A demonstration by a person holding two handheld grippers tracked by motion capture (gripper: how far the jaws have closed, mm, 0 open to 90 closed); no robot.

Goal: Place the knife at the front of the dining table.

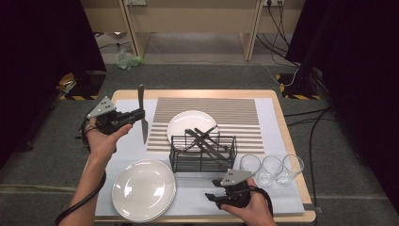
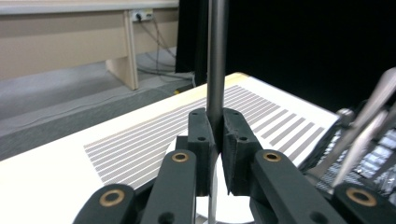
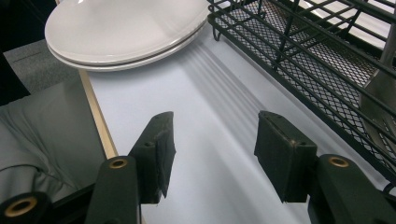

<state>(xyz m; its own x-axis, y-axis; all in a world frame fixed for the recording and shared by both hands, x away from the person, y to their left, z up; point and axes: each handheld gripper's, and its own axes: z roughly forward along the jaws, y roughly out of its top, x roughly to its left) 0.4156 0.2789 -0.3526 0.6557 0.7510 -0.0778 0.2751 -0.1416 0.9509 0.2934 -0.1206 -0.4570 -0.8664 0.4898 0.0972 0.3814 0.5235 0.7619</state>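
Knife (image 1: 142,114) (upright) is clamped in the left hand-held gripper (image 1: 139,114); right hand-held gripper (image 3: 215,144) gapes empty.

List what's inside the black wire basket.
The black wire basket holds several pieces of metal cutlery, crossed and leaning. An exact count and their lower ends are hidden by the mesh. A white plate lies behind it, partly covered.

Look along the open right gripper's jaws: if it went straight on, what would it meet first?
Probably the stack of white plates, after crossing bare pale mat. The right gripper points at them, with the wire basket off to one side; depth is uncertain.
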